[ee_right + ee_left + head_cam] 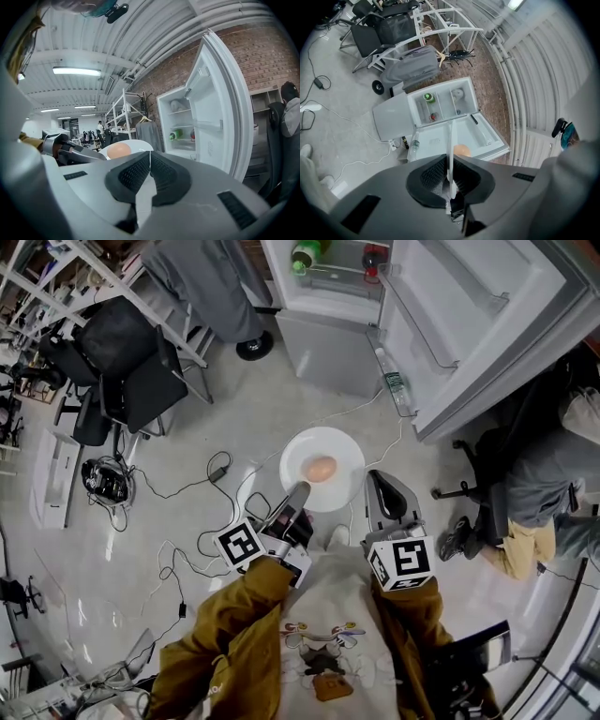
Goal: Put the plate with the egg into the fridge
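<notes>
The plate with the egg is off any support and held in the air over the floor, at the middle of the head view, just in front of the person. The left gripper has it: in the left gripper view the plate's rim runs edge-on between the 2 fingers, which are clamped on it, with the egg showing just past them. The right gripper sits at the plate's right rim. Its fingers are together, with only a pale hairline seam between them. The rim reaches right up to their tips, but I cannot tell whether they nip it or merely rest beside it.

The fridge stands at the top of the head view with its door swung wide toward the upper right. A green bottle lies on an inner shelf, and both gripper views look straight at the open compartment.

So the pick-up looks done and the door needs no opening. Remaining, as I judge it: close the gap to the fridge, slide the plate level onto a free shelf so the egg does not roll, then let go and draw back.
</notes>
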`<move>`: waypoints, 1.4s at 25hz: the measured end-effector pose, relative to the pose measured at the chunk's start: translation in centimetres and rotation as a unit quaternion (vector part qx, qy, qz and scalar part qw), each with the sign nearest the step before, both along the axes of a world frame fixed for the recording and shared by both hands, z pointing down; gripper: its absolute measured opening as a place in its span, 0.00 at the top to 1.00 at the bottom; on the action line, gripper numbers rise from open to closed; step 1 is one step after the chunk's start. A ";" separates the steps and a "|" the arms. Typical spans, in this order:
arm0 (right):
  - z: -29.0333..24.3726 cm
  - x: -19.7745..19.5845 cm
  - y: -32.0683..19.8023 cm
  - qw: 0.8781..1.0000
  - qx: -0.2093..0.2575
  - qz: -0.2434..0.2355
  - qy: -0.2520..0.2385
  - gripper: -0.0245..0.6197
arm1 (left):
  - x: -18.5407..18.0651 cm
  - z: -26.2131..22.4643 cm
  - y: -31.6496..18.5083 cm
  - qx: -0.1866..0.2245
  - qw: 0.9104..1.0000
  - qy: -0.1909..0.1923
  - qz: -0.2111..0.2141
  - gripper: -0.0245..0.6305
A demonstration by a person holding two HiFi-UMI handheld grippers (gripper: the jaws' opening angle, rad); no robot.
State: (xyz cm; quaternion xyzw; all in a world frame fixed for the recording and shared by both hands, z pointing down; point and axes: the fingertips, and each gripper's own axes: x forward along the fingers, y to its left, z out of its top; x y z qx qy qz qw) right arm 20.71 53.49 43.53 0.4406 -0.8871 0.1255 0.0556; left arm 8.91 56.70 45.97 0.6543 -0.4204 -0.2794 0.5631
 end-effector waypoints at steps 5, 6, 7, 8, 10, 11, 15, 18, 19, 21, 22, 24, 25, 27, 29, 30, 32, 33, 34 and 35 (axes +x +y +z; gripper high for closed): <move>0.1 0.0 -0.3 1.000 0.006 -0.005 0.004 0.95 | 0.1 0.0 -0.2 0.002 1.000 0.006 -0.004 0.92; 0.1 0.0 -0.3 1.000 0.005 -0.004 0.003 0.95 | -0.1 0.0 -0.2 0.002 1.000 0.007 -0.005 0.92; 0.1 -0.1 -0.4 1.000 0.004 -0.004 0.003 0.95 | -0.2 0.1 -0.3 0.003 1.000 0.007 -0.007 0.92; 0.2 -0.1 -0.4 1.000 0.003 -0.004 0.002 0.95 | -0.3 0.1 -0.4 0.003 1.000 0.008 -0.008 0.92; 0.5 -0.1 -0.4 1.000 -0.001 -0.005 0.002 0.95 | -0.3 0.2 -0.6 0.002 1.000 0.011 -0.011 0.92; 0.7 -0.1 -0.4 1.000 -0.004 -0.006 0.003 0.95 | -0.4 0.2 -0.6 0.002 1.000 0.013 -0.013 0.92; 1.3 -0.6 -0.9 1.000 -0.012 -0.010 0.004 0.95 | -1.0 0.6 -1.0 -0.002 1.000 0.019 -0.022 0.92; 1.5 -1.1 -1.5 1.000 -0.015 -0.011 0.006 0.95 | -1.6 0.9 -1.5 -0.006 0.999 0.024 -0.025 0.92; 1.6 -1.2 -1.9 1.000 -0.016 -0.010 0.007 0.95 | -1.8 0.9 -2.0 -0.006 0.999 0.025 -0.025 0.92; 1.7 -1.4 -2.9 1.000 -0.019 -0.007 0.007 0.95 | -2.2 1.0 -3.0 -0.006 0.999 0.026 -0.024 0.92; 1.7 -1.6 -3.4 1.000 -0.019 -0.005 0.008 0.95 | -2.5 1.1 -3.7 -0.006 0.999 0.028 -0.023 0.92; 1.7 -2.0 -4.7 1.000 -0.017 0.001 0.010 0.95 | -2.9 1.2 -5.1 -0.005 0.999 0.032 -0.018 0.92; 1.7 -2.2 -5.5 1.000 -0.017 0.004 0.011 0.95 | -3.2 1.2 -5.9 -0.005 0.999 0.036 -0.015 0.92; 2.0 -2.6 -7.3 1.000 -0.018 0.013 0.015 0.95 | -3.7 1.4 -8.0 -0.006 0.999 0.047 -0.010 0.92; 2.3 -3.2 -9.7 0.999 -0.020 0.022 0.017 0.95 | -4.5 1.9 -10.7 -0.010 0.999 0.049 -0.004 0.92; 2.5 -3.6 -11.1 0.999 -0.022 0.027 0.017 0.95 | -5.0 2.1 -12.2 -0.011 0.999 0.049 -0.001 0.92; 2.5 -4.8 -14.3 0.999 -0.028 0.034 0.017 0.95 | -6.2 2.0 -15.5 -0.016 0.999 0.051 0.004 0.92; 2.4 -5.6 -15.8 0.999 -0.030 0.037 0.017 0.95 | -7.1 1.9 -17.1 -0.018 0.999 0.049 0.008 0.92; 2.2 -6.4 -17.4 0.998 -0.033 0.040 0.019 0.95 | -7.9 1.8 -18.7 -0.021 0.999 0.046 0.012 0.92; 2.0 -7.2 -18.8 0.998 -0.036 0.044 0.020 0.95 | -8.7 1.8 -20.2 -0.025 0.999 0.045 0.016 0.92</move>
